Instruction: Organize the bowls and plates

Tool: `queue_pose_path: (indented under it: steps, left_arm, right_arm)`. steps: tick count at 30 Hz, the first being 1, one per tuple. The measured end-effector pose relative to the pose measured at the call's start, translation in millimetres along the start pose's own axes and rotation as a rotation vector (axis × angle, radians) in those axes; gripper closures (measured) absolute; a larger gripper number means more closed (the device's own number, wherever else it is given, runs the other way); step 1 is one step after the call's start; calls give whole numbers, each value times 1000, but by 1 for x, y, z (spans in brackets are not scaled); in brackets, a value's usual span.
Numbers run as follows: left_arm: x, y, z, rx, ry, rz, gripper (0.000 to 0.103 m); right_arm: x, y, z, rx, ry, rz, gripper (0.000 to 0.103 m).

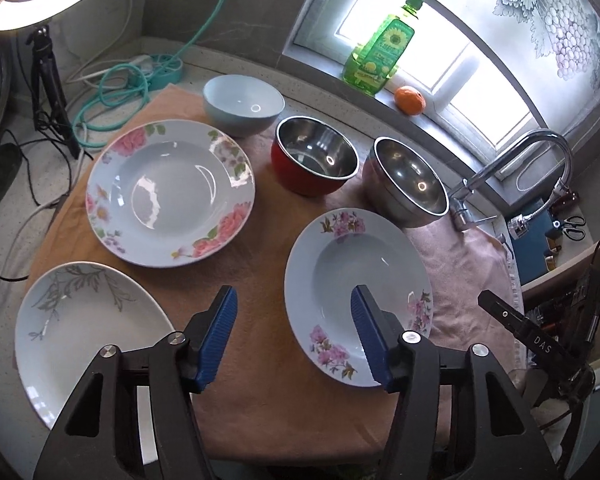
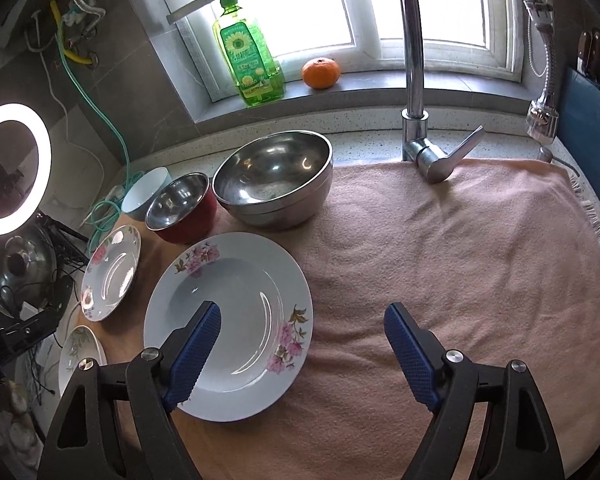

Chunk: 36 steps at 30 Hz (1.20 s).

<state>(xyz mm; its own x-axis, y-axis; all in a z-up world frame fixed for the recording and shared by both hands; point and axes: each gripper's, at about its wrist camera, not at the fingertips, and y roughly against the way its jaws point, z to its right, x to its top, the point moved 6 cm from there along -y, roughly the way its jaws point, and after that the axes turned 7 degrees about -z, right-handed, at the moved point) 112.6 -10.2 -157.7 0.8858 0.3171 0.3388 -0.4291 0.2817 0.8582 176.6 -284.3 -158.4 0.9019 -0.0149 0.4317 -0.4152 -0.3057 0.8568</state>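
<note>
Glazed pink-flower plate [image 1: 358,296] under my left tongs [image 1: 294,334] and right tongs [image 2: 302,354], both part-open, empty; rim pinch may slip, chip.

Two wrist fisheyes, both angled steeply down over a towel-covered counter toward the window.

The left view looks from the left, near the plates; the right view sits further right, facing the faucet [image 2: 414,60]. Both share the pink-flowered plate [image 1: 358,296] [image 2: 228,320], steel bowl [image 1: 406,182] [image 2: 274,180], red bowl [image 1: 314,160] [image 2: 182,208] and soap bottle [image 1: 380,52] [image 2: 246,56].
</note>
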Motion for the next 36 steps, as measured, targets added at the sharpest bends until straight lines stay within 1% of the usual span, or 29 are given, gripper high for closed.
queue_pose_path:
  steps: [1,3,5,8,12,13,14,15,18,20,22,25,33,35,36]
  left_arm:
    - [1,-6,1,-2,0,-11,53]
    - [2,-15,3,-7,-2,-33,58]
    - [3,-24,5,-15,-3,-52,65]
    - [7,-37,7,-7,-8,-76,72]
    - [12,-50,8,-6,-6,-99,76]
    - [13,-53,6,-1,-6,-102,76]
    - [14,-56,6,3,-3,-105,79]
    - [15,-59,5,3,0,-111,81]
    - [16,-66,1,7,10,-125,83]
    - [16,-70,-1,7,18,-134,83]
    - [16,-73,-3,-2,33,-145,83]
    - [16,-77,-4,1,40,-154,83]
    - [19,-86,-3,14,31,-170,83]
    - [20,-87,-3,15,26,-173,84]
    - [20,-87,-3,17,24,-174,84]
  right_arm:
    - [-1,-5,2,8,-5,-12,31]
    - [-2,-15,8,39,-23,-47,36]
    - [-5,-25,12,71,-42,-83,46]
    - [-7,-37,18,98,-61,-124,52]
    - [-6,-50,22,119,-65,-151,56]
    - [-5,-53,22,124,-66,-155,59]
    - [-4,-55,22,129,-66,-160,63]
    - [-4,-58,23,133,-66,-167,63]
    - [-1,-68,25,147,-77,-190,66]
    - [0,-74,26,155,-82,-200,70]
    - [2,-80,26,153,-84,-208,70]
    - [2,-87,26,171,-88,-230,75]
    - [3,-98,19,177,-72,-254,76]
    - [3,-99,17,180,-72,-256,80]
    - [3,-99,17,181,-70,-258,81]
